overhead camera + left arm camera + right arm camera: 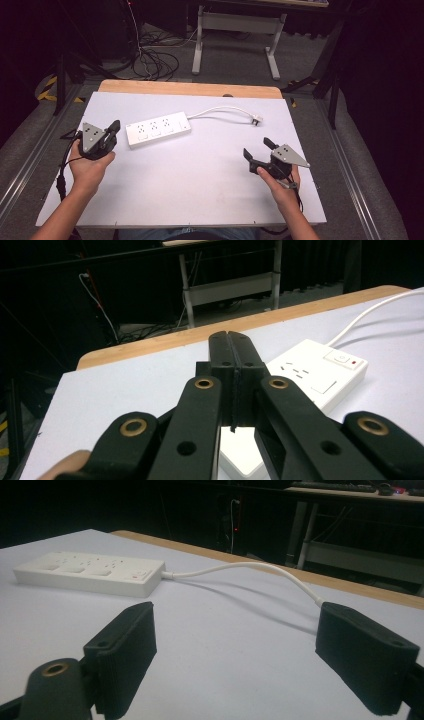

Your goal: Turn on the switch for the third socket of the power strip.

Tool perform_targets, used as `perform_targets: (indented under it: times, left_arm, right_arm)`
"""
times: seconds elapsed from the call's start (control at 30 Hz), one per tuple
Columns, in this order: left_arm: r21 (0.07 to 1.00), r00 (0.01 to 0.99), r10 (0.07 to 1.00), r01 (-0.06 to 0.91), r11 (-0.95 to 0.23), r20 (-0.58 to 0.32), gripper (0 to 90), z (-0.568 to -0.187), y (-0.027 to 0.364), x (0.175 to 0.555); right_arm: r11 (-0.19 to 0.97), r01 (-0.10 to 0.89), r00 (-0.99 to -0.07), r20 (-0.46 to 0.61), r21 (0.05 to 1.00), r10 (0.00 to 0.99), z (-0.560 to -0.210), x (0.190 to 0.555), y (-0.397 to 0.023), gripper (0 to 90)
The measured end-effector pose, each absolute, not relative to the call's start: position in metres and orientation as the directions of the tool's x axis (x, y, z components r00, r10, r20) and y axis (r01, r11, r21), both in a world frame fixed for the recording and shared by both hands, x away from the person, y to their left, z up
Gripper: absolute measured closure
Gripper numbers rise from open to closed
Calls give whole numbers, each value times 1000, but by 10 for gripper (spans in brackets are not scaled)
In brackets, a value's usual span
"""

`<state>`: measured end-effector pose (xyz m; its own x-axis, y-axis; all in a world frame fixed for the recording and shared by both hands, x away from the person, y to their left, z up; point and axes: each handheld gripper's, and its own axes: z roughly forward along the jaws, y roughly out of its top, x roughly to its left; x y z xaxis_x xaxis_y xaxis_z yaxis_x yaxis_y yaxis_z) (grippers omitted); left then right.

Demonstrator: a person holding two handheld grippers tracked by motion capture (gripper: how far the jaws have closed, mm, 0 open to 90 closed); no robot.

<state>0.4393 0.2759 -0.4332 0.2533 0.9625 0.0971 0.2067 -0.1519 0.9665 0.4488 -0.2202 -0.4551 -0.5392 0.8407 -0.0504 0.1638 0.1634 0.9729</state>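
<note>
A white power strip [158,129] lies on the white table top [200,190], left of centre, with its white cable [220,109] curving right to a plug [256,119]. A hand holds my left gripper [115,126] just left of the strip's end, jaws shut with nothing between them. From the left gripper view the closed jaw tips [231,340] point past the strip's switch end [320,372]. My right gripper [258,147] stands open near the right edge, below the plug. Its black pads [127,650] stand wide apart, with the strip [90,572] and cable [250,567] beyond them.
A bare wooden strip [190,89] runs along the table's far edge. Beyond it, on the floor, stand the white legs of another desk [235,45] and a tangle of cables [155,62]. Dark curtains close off both sides.
</note>
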Motion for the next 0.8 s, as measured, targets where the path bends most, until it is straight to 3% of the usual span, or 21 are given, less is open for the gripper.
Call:
perform_targets:
  times: [0.8]
  left_arm:
    - [957, 280, 952, 221, -187, 122, 899, -433, 273, 439]
  right_arm:
    - [160, 172, -535, -44, 972, 844, -456, 450, -220, 168]
